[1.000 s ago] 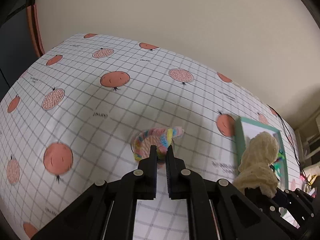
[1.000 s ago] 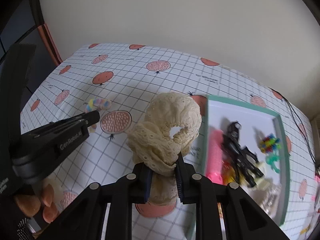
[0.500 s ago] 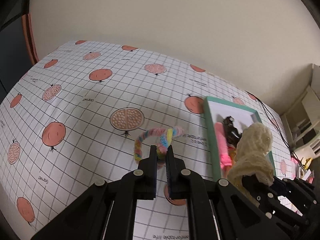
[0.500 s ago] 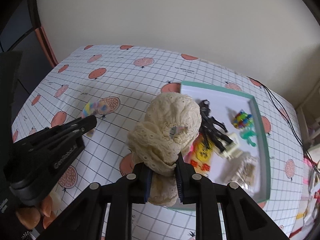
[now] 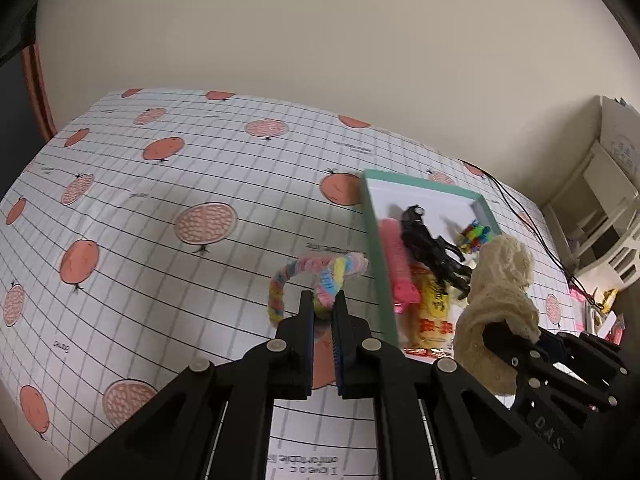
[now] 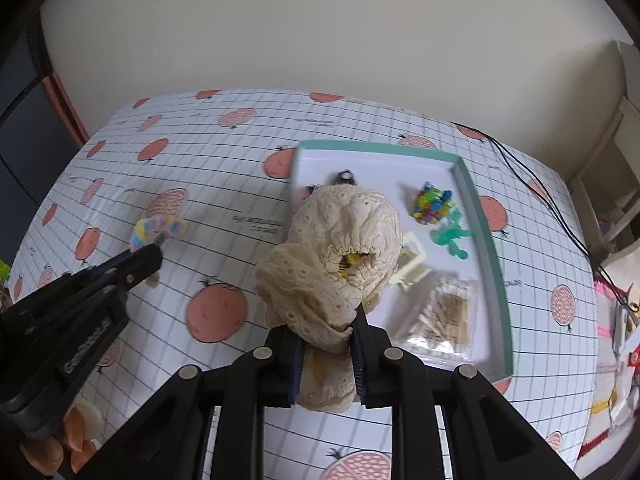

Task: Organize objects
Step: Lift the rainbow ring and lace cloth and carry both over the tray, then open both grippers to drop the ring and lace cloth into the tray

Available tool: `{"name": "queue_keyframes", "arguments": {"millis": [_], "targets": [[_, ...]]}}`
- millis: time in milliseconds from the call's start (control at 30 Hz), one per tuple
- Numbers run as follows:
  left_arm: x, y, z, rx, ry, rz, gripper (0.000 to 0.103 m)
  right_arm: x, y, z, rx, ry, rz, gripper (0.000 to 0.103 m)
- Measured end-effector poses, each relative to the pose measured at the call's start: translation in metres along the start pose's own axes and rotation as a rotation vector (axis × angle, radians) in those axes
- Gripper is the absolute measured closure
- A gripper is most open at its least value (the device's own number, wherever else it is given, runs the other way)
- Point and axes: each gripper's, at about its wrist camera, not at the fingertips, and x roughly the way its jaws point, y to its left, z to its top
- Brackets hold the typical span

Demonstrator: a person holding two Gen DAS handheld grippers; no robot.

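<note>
Beneath both claws the counter [image 6: 248,168], covered in a grid cloth printed with pomegranates, is stretching away toward a plain wall. Ahead of the right claw [image 6: 326,344] and slightly to its right, the teal-rimmed tray [image 6: 466,176] is sitting on the cloth, its long axis running away from the claw toward the wall. The right claw is clamping narrow on a cream lace scrunchie [image 6: 340,240], which is bulging up past the fingertips and hanging over the tray's near-left part. To my eye the coming release turns on that: the scrunchie is already lying above the tray, so the right claw is the nearer one. The left claw [image 5: 323,312] is pinching narrow on a pastel fuzzy hair tie [image 5: 316,276], whose loop is arching ahead of the fingertips, just left of the tray's rim; whether it is touching the cloth I cannot tell. Inside the tray, right of the scrunchie, a packet of wooden sticks [image 6: 440,312], a green clip [image 6: 452,236] and a multicoloured clip [image 6: 432,202] are lying apart. The scrunchie is hiding most of a black clip [image 5: 430,240] and a pink item beneath it, and the far tray contents are blurring.
</note>
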Motion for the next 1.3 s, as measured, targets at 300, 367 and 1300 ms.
{"name": "queue_keyframes", "arguments": {"millis": [300,367,1300], "targets": [[0.007,-0.04,-0.013,0.041,0.026,-0.075,0.095,0.011,-0.045,-0.011,0.099,0.037,-0.033,0.081],[0.006,-0.05,-0.016,0.058,0.026,-0.089,0.095,0.011,-0.055,-0.012,0.122,0.035,-0.029,0.081],[0.055,-0.106,-0.033,0.07,0.112,-0.212,0.095,0.044,-0.1,-0.014,0.206,0.051,-0.044,0.081]]}}
